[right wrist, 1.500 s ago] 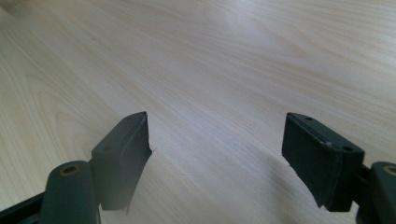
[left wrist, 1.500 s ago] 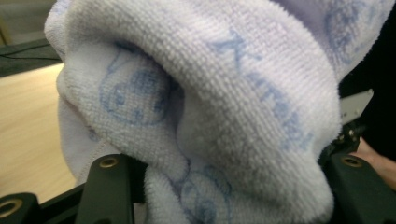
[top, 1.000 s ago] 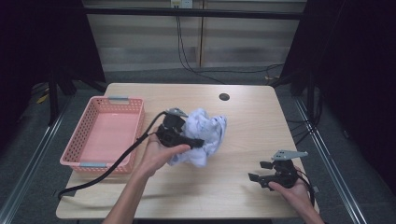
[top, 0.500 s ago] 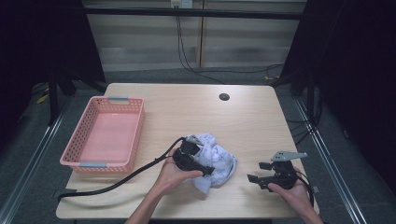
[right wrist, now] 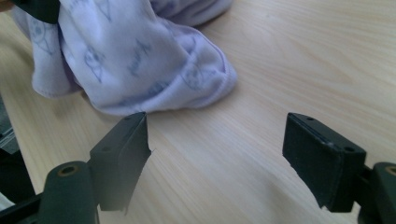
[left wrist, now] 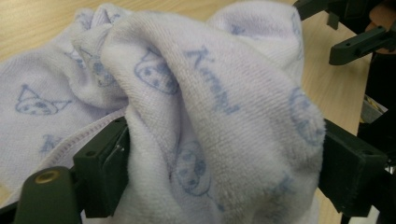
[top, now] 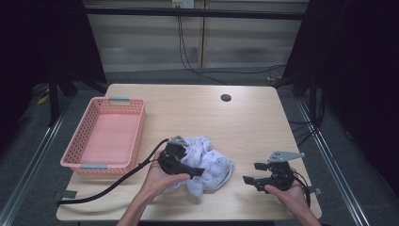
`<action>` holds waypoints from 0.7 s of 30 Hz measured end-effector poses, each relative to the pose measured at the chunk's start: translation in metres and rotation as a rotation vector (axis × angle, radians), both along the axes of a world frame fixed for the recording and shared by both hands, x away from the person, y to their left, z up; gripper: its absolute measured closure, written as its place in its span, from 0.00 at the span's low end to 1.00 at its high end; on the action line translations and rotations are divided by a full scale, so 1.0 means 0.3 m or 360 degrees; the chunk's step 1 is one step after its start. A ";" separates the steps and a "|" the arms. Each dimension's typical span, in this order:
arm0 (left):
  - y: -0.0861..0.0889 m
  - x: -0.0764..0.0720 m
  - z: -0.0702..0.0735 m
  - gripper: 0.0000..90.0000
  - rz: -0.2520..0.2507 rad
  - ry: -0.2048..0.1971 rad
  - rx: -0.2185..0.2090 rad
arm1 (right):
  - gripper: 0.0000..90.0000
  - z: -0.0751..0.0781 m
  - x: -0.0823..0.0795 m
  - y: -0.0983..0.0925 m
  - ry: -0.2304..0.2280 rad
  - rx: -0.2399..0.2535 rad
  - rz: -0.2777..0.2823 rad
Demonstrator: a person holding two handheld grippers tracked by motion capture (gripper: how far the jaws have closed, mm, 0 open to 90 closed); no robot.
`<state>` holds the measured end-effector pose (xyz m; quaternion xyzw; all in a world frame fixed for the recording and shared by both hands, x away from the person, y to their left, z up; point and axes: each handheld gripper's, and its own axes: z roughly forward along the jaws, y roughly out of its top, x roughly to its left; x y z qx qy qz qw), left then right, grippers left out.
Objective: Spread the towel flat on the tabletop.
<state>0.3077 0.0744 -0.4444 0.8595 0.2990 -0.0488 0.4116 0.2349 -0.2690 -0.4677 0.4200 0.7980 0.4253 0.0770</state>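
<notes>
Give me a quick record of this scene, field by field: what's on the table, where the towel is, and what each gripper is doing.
surface: wooden table
towel: white with pale blue print, crumpled, lying near the table's front edge
basket: pink, at the table's left side, nothing in it, apart from the towel
left gripper: jaws wide, have just been opening, towel bunched between them
right gripper: open, nothing between the jaws, low over bare wood, just right of the towel
hole: small dark round one near the far edge
</notes>
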 end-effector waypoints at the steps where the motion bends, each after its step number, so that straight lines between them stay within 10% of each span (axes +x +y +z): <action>1: 0.007 0.000 0.011 0.17 -0.0004 -0.0001 0.0002 | 0.25 0.003 0.002 0.007 -0.0003 -0.0004 0.0007; 9: 0.058 -0.057 0.082 0.18 0.0006 -0.0074 -0.0057 | 0.29 0.034 0.020 0.080 -0.0014 0.0030 0.0143; 16: 0.135 -0.114 0.059 0.45 0.0064 -0.0152 -0.0071 | 0.39 0.084 0.078 0.150 -0.0068 0.0076 0.0194; 17: 0.135 -0.123 0.054 0.62 0.0021 -0.0179 -0.0088 | 0.46 0.092 0.101 0.181 -0.0068 0.0079 0.0229; 21: 0.106 -0.128 0.015 0.58 0.0061 -0.0205 -0.0119 | 0.46 0.096 0.130 0.226 -0.0061 0.0086 0.0262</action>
